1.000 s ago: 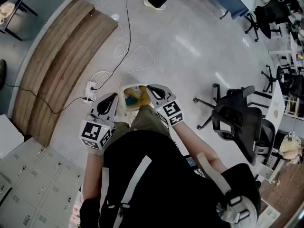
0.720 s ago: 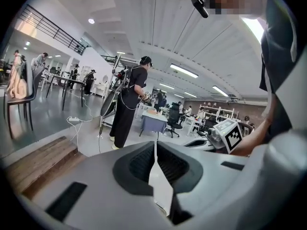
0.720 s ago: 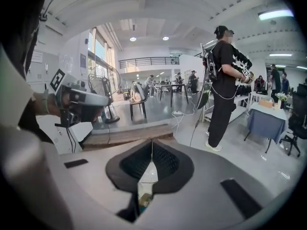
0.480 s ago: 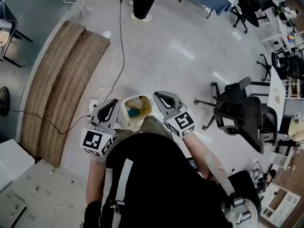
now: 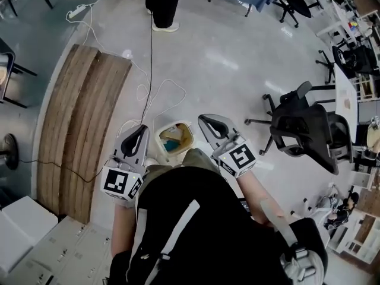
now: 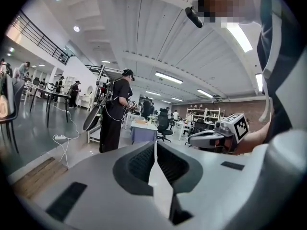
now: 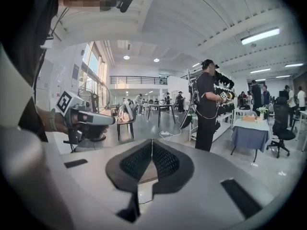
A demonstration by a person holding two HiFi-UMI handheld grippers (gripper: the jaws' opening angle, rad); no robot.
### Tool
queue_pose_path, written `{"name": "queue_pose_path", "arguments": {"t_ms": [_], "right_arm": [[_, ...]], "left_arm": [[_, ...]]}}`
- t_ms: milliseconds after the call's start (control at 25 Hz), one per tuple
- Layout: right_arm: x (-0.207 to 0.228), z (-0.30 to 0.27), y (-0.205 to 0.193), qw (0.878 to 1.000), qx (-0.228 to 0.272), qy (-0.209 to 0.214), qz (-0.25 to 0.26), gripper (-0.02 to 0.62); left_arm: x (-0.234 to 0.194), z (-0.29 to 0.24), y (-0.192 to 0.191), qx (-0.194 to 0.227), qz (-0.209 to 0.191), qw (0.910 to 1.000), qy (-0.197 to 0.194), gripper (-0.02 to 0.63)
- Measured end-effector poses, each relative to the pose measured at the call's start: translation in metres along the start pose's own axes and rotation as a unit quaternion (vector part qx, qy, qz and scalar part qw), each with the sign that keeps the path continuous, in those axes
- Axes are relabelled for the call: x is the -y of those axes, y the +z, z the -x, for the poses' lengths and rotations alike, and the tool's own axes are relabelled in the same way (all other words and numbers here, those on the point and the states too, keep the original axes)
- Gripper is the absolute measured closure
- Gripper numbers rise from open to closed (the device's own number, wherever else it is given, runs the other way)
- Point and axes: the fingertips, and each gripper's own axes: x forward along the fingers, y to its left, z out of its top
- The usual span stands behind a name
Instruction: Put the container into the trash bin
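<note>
Below, in the head view, the trash bin (image 5: 174, 140) stood on the pale floor (image 5: 237, 70) just ahead of the person's knees, between the two grippers; inside it lay yellowish and teal things, and which of them was the container could not be told from above; the left gripper (image 5: 142, 129) was held just beside the bin's left rim and the right gripper (image 5: 205, 119) just beside its right rim, neither touching it; in the left gripper view the jaws of the left gripper (image 6: 154, 146) were closed, pad against pad, with nothing between them, and the right gripper (image 6: 211, 139) showed off to the side at about the same height; in the right gripper view the jaws of the right gripper (image 7: 152, 145) were likewise closed and empty, with the left gripper (image 7: 91, 120) in sight beyond them; a white cable (image 5: 155, 86) trailed across the floor past wooden boards (image 5: 83, 117), a black office chair (image 5: 309, 132) stood well apart to the right, and a standing person (image 5: 161, 2) was farther off
</note>
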Motion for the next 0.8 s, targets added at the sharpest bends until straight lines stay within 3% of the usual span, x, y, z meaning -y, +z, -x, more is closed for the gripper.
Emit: {"name": "queue_pose_path", "arguments": {"t_ms": [320,800], "right_arm": [[-0.007,0.009,0.016,1.000,0.014,-0.027,-0.001,0.576],[-0.022,0.018,0.011,0.999,0.008,-0.048,-0.012,0.575]], "left_arm": [[0.003,0.003,0.028,0.018,-0.020,0.9994,-0.022,0.597],[0.009,0.011,0.030,0.023,-0.023,0.9987,-0.039,0.597]]}}
